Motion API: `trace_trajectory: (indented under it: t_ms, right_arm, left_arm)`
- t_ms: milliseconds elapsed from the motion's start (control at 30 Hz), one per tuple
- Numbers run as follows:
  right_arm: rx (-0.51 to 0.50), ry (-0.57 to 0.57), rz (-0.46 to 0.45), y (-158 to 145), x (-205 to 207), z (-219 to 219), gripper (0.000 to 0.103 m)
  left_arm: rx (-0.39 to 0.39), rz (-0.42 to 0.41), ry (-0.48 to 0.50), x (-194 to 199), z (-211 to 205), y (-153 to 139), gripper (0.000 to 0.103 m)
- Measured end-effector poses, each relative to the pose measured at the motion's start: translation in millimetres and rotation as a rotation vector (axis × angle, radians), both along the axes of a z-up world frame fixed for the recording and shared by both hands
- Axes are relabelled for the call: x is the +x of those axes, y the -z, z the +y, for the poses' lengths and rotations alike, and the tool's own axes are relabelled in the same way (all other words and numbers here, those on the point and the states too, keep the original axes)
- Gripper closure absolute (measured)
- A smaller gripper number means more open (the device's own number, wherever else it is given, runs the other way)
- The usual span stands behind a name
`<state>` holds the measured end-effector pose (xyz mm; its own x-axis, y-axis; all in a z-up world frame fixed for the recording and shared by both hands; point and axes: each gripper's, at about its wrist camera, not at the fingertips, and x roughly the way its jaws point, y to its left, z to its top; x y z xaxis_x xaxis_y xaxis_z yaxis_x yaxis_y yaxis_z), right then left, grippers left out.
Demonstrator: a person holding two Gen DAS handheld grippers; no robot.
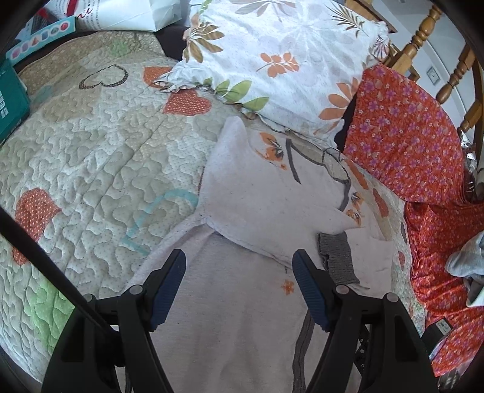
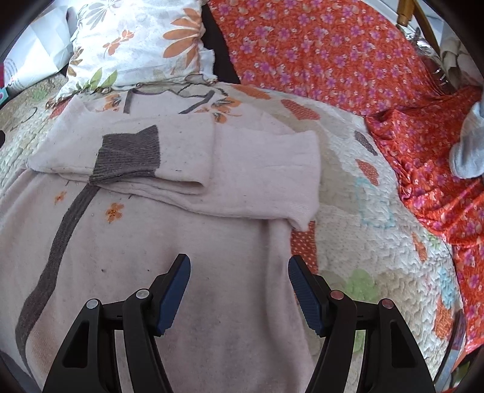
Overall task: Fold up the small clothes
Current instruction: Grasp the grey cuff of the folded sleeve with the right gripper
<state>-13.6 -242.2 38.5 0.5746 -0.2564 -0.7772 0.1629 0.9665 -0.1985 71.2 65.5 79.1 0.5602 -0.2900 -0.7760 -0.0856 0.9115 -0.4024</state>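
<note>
A pale pink sweater (image 1: 242,317) with grey trim and small orange flowers lies flat on the quilted bedspread (image 1: 90,145). Both sleeves are folded across its chest; one grey cuff (image 2: 128,154) lies on top, also seen in the left wrist view (image 1: 337,257). My left gripper (image 1: 239,257) is open and empty, just above the sweater's lower body near its left side. My right gripper (image 2: 239,263) is open and empty, over the lower body near the sweater's right edge (image 2: 281,241).
A floral pillow (image 1: 281,57) lies beyond the sweater's collar. An orange flowered cloth (image 2: 348,48) covers the right side, with a grey garment (image 2: 469,151) on it. Boxes and a white bag (image 1: 127,12) sit at the far left. Wooden bed rails (image 1: 423,39) stand behind.
</note>
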Motion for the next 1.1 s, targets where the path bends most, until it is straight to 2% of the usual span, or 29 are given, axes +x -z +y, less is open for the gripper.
trace_trajectory:
  t_ms: [167,233,400,500,567,700,800,833,867,900,967,1100]
  right_arm:
    - [0.057,-0.025,0.010,-3.9,8.6,-6.5,0.033]
    - [0.124,-0.024,-0.009,-15.1,14.1,-18.1,0.034]
    - [0.404,-0.051,-0.033,-39.9,41.3,-38.1,0.040]
    - [0.469,-0.113,-0.024,-43.5,61.2,-19.7,0.040]
    - [0.457,-0.157,-0.016,-42.3,70.9,0.3,0.040]
    - [0.368,-0.258,0.034,-28.3,95.5,55.5,0.040]
    - [0.197,-0.256,0.055,-16.5,109.2,83.1,0.043]
    - [0.140,-0.237,0.061,-12.6,114.2,87.6,0.053]
    - [0.132,-0.219,0.068,-10.6,119.0,86.5,0.084]
    - [0.172,-0.202,0.074,-12.0,122.0,78.9,0.094]
    - [0.224,-0.153,0.053,-21.3,124.0,63.8,0.095]
    - [0.233,-0.069,-0.005,-41.6,121.0,27.8,0.096]
  left_arm:
    - [0.006,0.010,-0.013,2.4,3.2,2.4,0.031]
    - [0.002,0.021,-0.024,4.4,5.2,4.7,0.031]
    - [-0.026,0.028,-0.030,7.8,8.4,3.5,0.031]
    - [-0.028,0.026,-0.039,8.4,11.4,2.4,0.031]
    - [-0.039,0.036,-0.045,8.8,14.3,3.4,0.031]
    - [-0.054,0.042,-0.058,9.1,20.1,3.9,0.031]
    - [-0.047,0.037,-0.059,8.3,21.9,2.1,0.031]
    - [-0.048,0.037,-0.058,7.9,22.5,1.9,0.031]
    - [-0.050,0.037,-0.059,7.9,22.4,2.0,0.031]
    - [-0.053,0.039,-0.059,7.5,23.0,1.9,0.031]
    - [-0.057,0.038,-0.057,6.5,24.0,1.5,0.031]
    - [-0.058,0.034,-0.054,4.3,24.5,0.4,0.031]
